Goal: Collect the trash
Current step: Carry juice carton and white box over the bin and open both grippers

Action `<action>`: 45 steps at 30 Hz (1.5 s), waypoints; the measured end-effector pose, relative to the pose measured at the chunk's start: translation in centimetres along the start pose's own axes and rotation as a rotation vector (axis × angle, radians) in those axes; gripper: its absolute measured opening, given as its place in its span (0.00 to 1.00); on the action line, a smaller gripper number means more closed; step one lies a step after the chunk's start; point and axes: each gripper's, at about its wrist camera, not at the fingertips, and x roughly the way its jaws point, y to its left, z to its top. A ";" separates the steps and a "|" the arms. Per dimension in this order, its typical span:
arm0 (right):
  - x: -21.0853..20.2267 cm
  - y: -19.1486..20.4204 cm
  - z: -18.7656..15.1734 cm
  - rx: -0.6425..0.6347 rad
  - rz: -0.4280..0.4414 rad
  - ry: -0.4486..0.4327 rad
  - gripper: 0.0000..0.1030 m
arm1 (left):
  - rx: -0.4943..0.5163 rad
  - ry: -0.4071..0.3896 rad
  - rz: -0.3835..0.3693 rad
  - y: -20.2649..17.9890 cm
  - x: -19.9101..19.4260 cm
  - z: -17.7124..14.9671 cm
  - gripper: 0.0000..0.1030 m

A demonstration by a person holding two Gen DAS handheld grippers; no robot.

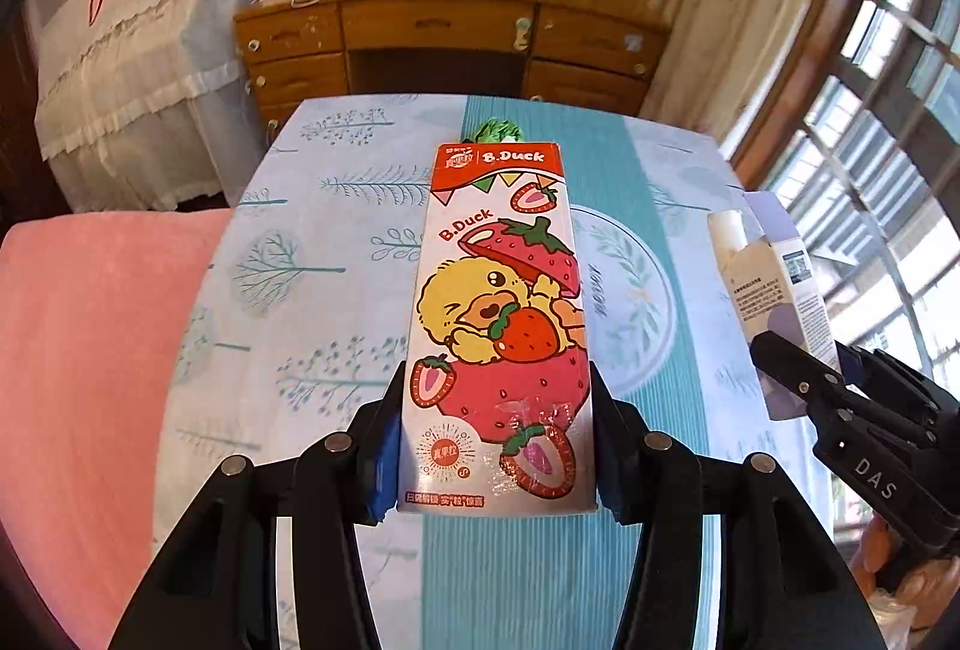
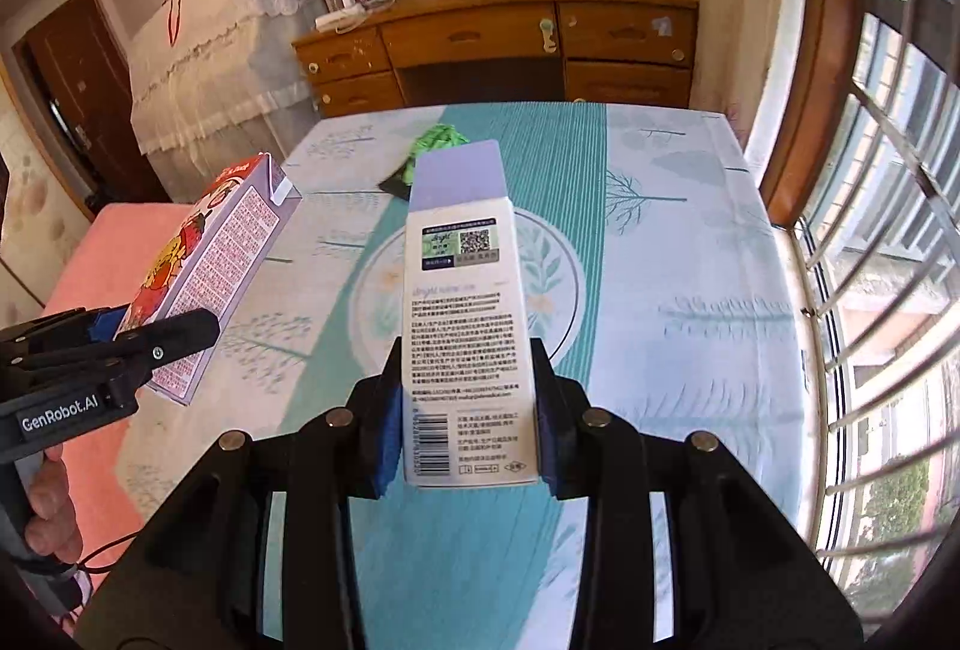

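Note:
A tall strawberry drink carton [image 1: 504, 290] printed with a yellow duck hangs above the table, and my left gripper [image 1: 495, 410] is shut on its lower end. From the right wrist view the same carton [image 2: 222, 254] tilts in the left gripper [image 2: 168, 332]. My right gripper [image 2: 468, 398] is shut on the lower end of a white and lavender box [image 2: 462, 290], which also shows at the right edge of the left wrist view as the box [image 1: 774, 278]. A crumpled green wrapper [image 2: 438, 140] lies on the table's far side.
The table [image 2: 690, 260] wears a pale blue cloth with tree prints. A pink cushion [image 1: 78, 350] sits to its left, a wooden desk [image 1: 444, 26] behind it, and a barred window [image 2: 888, 230] to the right. A small dark scrap [image 2: 393, 185] lies near the wrapper.

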 end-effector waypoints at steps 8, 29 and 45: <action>-10.7 9.7 -8.8 0.105 -0.050 -0.088 0.31 | 0.166 -0.062 -0.078 4.4 -11.2 -9.3 0.49; -20.7 22.3 -28.0 0.096 -0.056 0.087 0.31 | 0.295 0.011 -0.196 10.2 -21.1 -29.5 0.49; -8.6 14.8 -40.8 0.123 -0.004 0.348 0.31 | 0.216 0.273 -0.149 5.5 -8.1 -43.8 0.49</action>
